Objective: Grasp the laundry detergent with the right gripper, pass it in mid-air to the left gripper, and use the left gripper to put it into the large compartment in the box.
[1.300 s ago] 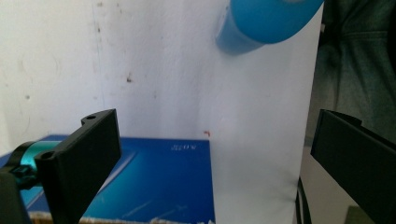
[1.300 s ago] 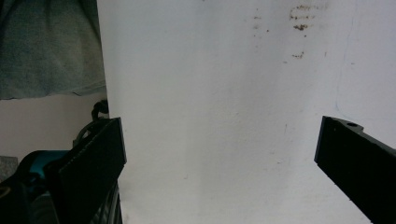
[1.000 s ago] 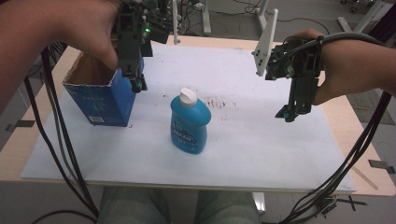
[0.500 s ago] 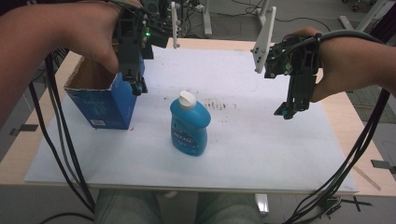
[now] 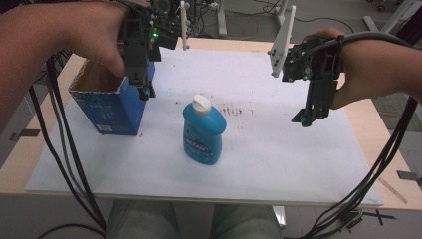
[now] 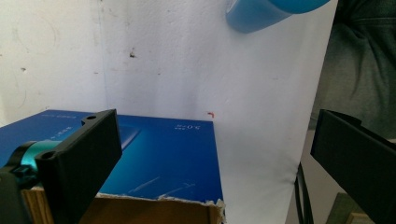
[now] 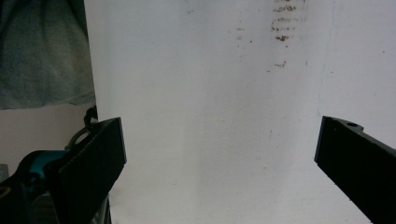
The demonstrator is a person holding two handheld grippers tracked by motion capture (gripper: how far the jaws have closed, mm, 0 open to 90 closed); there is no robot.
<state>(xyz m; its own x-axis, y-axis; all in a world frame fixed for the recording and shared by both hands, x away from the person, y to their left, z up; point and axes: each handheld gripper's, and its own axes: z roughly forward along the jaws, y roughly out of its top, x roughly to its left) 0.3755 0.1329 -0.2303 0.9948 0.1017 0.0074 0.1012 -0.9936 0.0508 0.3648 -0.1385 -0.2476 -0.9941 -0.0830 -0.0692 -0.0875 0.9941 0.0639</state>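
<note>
Little has shifted over the past second: the right gripper (image 5: pixel 304 119) has drifted slightly toward the table's far edge, while the left gripper (image 5: pixel 145 92) stays over the blue cardboard box (image 5: pixel 110 107). The blue bottle (image 5: pixel 203 132) has not moved.

The left gripper hangs at the box's right-hand wall, jaws spread wide; in the left gripper view one jaw sits above the box's torn top rim (image 6: pixel 163 198) and the other is out over the white sheet (image 6: pixel 261 140), gripping nothing. The box stands upright near the sheet's left edge, top open, brown inner walls showing; what lies inside cannot be told.

The bottle, white cap closed, stands upright near the middle of the sheet, apart from the box, with a bare strip between them. Its contents cannot be seen.

The right gripper is held above the sheet's right half, well apart from the bottle, jaws wide apart and empty in the right gripper view (image 7: pixel 219 154). Bare sheet runs beneath it to the right and near edges, marked by brown specks (image 5: pixel 234 108) beyond the bottle.
</note>
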